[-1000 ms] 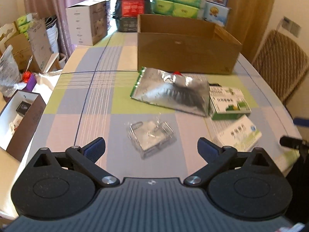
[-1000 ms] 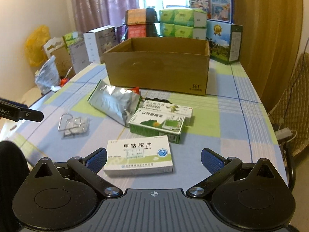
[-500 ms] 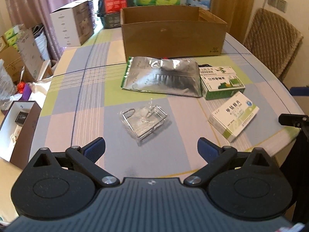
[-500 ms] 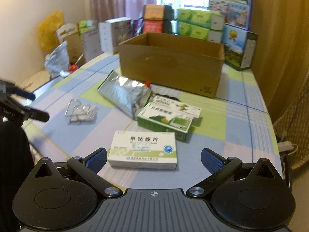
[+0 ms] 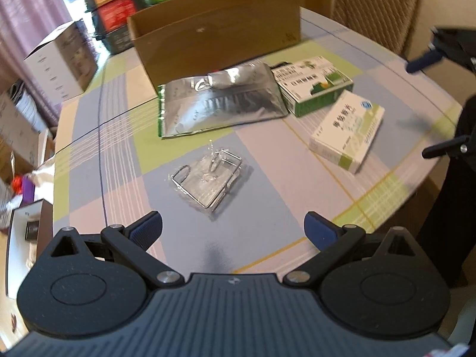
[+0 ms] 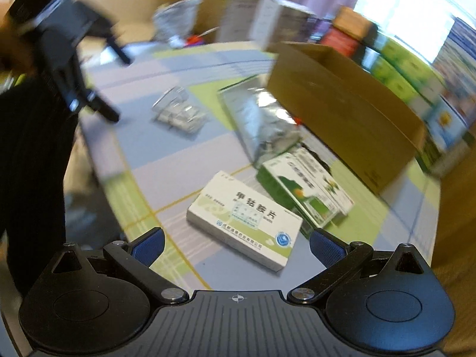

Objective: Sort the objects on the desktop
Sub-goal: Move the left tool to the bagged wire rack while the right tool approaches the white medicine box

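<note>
The right wrist view is motion-blurred, its far boxes unreadable, tilted since before toward the white medicine box [image 6: 247, 217]; both grippers [image 5: 232, 229] [image 6: 236, 242] stay spread, empty.

Soft daylight enters from the window [image 6: 416, 15] behind the cardboard box [image 6: 342, 95], where it is overexposed, and the silver foil bag [image 5: 220, 104] in front of the box shows glare. The right wrist view is strongly motion-blurred, worst near its curved edges. The left wrist view is sharper, with slight blur behind the box.
</note>
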`<action>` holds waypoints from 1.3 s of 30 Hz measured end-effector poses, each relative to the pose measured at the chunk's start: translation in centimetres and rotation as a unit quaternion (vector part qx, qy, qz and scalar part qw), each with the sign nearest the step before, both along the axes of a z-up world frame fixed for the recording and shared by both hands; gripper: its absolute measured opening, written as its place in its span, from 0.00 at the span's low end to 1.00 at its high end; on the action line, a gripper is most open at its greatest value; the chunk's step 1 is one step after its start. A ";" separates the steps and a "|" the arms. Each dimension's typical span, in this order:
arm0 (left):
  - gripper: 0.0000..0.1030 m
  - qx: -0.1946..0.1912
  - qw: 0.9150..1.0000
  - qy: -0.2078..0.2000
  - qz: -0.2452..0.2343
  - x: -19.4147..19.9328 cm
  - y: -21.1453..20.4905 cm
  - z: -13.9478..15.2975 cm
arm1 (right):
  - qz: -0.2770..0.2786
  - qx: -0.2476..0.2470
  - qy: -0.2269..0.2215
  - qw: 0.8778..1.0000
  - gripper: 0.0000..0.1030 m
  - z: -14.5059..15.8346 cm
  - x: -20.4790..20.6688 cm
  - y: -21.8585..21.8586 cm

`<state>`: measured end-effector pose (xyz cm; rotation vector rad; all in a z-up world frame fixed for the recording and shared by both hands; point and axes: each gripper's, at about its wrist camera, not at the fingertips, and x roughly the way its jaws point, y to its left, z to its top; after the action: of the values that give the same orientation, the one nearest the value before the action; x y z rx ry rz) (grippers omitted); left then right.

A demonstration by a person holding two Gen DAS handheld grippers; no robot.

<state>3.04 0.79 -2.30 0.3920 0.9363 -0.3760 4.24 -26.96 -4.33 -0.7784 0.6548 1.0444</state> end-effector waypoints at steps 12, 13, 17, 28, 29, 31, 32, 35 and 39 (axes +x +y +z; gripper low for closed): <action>0.97 0.036 0.997 0.027 -0.065 2.0 -0.5 -1.5 | 0.128 -0.091 -0.039 0.987 0.98 -2.2 1.9 2.5; 0.97 0.036 0.997 0.029 -0.068 2.3 -0.5 -1.7 | 0.134 -0.095 -0.039 0.986 0.98 -2.4 2.1 2.7; 0.97 0.049 0.995 0.030 -0.085 3.4 -0.2 -2.3 | 0.162 -0.120 -0.037 0.979 0.98 -3.3 2.9 3.7; 0.96 0.046 0.991 0.054 -0.117 7.2 1.3 -3.9 | 0.208 -0.178 0.002 0.962 0.98 -6.4 6.0 7.5; 0.96 0.044 0.990 0.056 -0.120 7.5 1.5 -4.0 | 0.209 -0.184 0.007 0.960 0.97 -6.7 6.2 7.7; 0.96 0.042 0.990 0.058 -0.125 8.0 1.7 -4.3 | 0.209 -0.191 0.014 0.959 0.97 -7.1 6.5 8.1; 0.96 0.041 0.989 0.060 -0.127 8.3 1.8 -4.5 | 0.208 -0.193 0.019 0.959 0.96 -7.3 6.8 8.3; 0.89 0.030 0.989 0.065 -0.133 8.9 2.1 -5.2 | 0.195 -0.191 0.046 0.961 0.91 -7.4 7.6 8.5; 0.83 0.019 0.988 0.069 -0.136 9.4 2.2 -6.0 | 0.176 -0.178 0.054 0.967 0.84 -7.0 8.3 8.6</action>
<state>12.40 2.99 -8.34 0.5364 1.0277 -0.6417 12.55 -18.35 -11.33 -1.1869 0.8304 1.3184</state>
